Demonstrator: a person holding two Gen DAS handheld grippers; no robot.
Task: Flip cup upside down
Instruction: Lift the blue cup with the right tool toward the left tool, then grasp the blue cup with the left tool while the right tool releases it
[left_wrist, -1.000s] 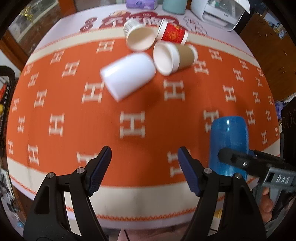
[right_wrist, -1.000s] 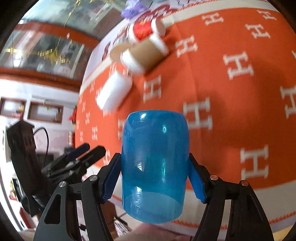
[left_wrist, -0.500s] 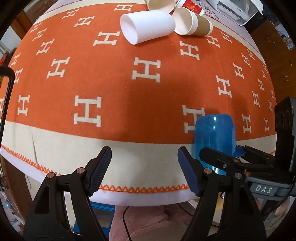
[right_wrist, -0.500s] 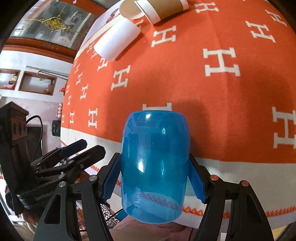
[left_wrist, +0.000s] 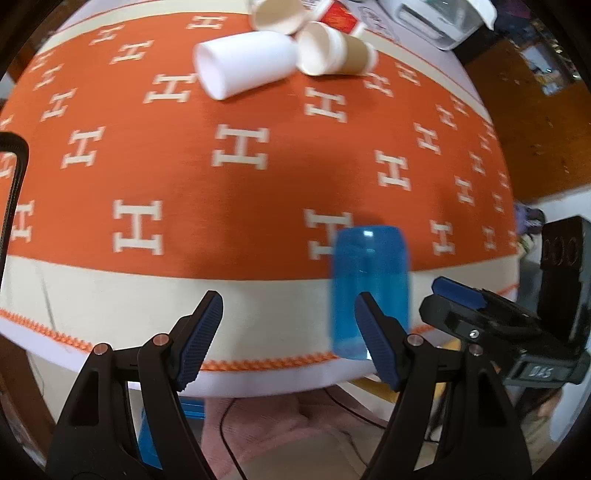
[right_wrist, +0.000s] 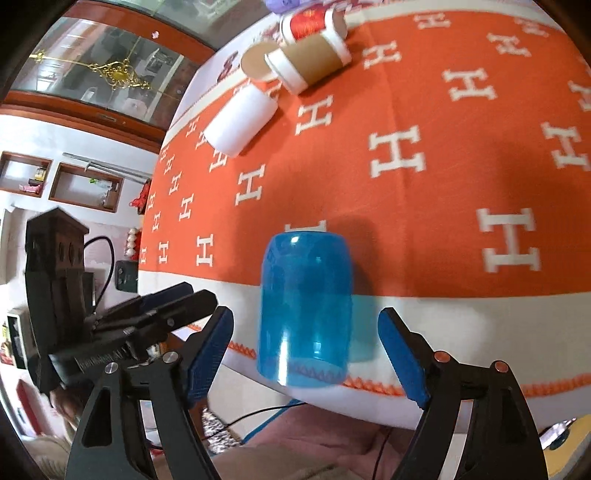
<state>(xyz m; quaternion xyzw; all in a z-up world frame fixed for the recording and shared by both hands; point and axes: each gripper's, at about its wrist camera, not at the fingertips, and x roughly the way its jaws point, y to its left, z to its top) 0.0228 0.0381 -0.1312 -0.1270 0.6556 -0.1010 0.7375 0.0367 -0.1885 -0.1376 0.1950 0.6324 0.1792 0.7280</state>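
A: Where is the blue cup (right_wrist: 306, 310) found?

B: It is seen low in the centre of the right wrist view, stood mouth-down on the cream border of the orange tablecloth (right_wrist: 424, 122), close to the table's near edge. Its closed base is turned upward, so the flip is judged done.

A: Is it gripped?

B: No. The right gripper (right_wrist: 306, 354) is spread wide, its blue pads (right_wrist: 400, 356) set apart from the cup's walls on both sides, and nothing is held. A gap that wide is likely kept so that the cup is not tipped as the gripper is drawn away.

A: And the other one?

B: The left gripper (left_wrist: 288, 338) is likewise parted wide and nothing is held. In its own view the cup (left_wrist: 370, 288) is seen at lower right, partly hidden behind one finger; it is judged to be kept aside, unneeded for this step.

A: What else is seen?

B: A white cup (left_wrist: 245, 62) and a brown-sleeved paper cup (left_wrist: 338, 53) lie on their sides at the top of the left wrist view, well apart from the blue cup.
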